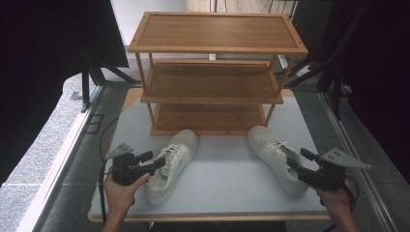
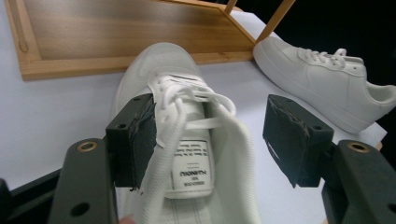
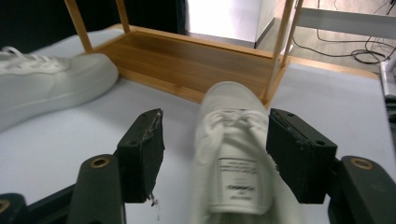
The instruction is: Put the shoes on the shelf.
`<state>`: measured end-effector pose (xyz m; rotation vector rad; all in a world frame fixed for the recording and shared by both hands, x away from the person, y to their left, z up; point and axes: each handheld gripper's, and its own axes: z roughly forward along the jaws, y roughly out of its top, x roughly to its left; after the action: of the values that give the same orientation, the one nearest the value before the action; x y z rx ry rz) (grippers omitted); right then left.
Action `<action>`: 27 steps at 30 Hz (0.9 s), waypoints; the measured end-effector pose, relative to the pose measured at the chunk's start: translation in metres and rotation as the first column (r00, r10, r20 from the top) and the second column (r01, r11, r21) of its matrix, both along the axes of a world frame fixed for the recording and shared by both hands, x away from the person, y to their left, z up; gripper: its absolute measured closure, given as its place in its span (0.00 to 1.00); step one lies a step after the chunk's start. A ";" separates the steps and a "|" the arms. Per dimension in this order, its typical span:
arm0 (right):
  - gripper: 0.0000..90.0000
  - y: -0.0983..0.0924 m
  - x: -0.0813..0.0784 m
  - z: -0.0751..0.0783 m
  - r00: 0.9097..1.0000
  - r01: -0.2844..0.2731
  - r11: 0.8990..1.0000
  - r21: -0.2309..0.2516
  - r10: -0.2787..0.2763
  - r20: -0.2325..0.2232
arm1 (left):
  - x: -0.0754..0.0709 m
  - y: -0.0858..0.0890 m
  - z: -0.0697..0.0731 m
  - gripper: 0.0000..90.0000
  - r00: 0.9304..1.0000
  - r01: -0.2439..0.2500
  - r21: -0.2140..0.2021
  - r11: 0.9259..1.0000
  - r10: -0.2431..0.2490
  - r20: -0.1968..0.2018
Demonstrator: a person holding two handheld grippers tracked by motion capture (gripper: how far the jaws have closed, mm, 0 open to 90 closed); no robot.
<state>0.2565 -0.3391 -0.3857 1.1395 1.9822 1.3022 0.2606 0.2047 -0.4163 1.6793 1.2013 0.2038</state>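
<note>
- Your left gripper point(image 1: 155, 160) is at the left shoe point(image 1: 171, 164); the shoe's collar and tongue lie directly between the open jaws, and in the left gripper view one pad point(image 2: 142, 135) is already against the laces side while the other pad stands well apart from it.
- The long axis of this shoe runs from the heel near your hand to the toe, which points at the bottom shelf of the wooden rack point(image 1: 209, 118).
- Your right gripper point(image 1: 296, 163) has its jaws wide, holding nothing; the right shoe point(image 1: 278, 157) lies just under and between them, not pressed.
- The right shoe also points its toe toward the rack, a little turned inward, toe near the rack's leg.
- Each hand is nearer to its own shoe; I judge the left one is closer to a grip.
- Both shoes are white low sneakers with white laces and a label on the tongue, standing upright on the pale table point(image 1: 227, 179), well apart from each other.
</note>
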 end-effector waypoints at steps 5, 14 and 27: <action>0.39 -0.010 0.024 -0.002 0.999 -0.013 0.998 -0.058 0.012 -0.030 | 0.006 -0.001 -0.006 0.39 1.000 -0.003 0.050 0.999 0.004 -0.014; 0.46 -0.014 0.059 -0.033 0.987 -0.044 0.990 -0.133 0.022 -0.158 | 0.020 -0.010 -0.025 0.41 0.998 0.022 0.143 0.989 -0.013 -0.059; 0.71 -0.015 0.086 -0.058 0.987 -0.051 0.986 -0.162 0.025 -0.162 | 0.038 -0.017 -0.038 0.53 0.997 -0.026 0.208 0.978 0.040 -0.067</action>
<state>0.3423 -0.3545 -0.4440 1.1614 2.1923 1.0702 0.2987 0.1875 -0.4543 1.8610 1.2977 0.3009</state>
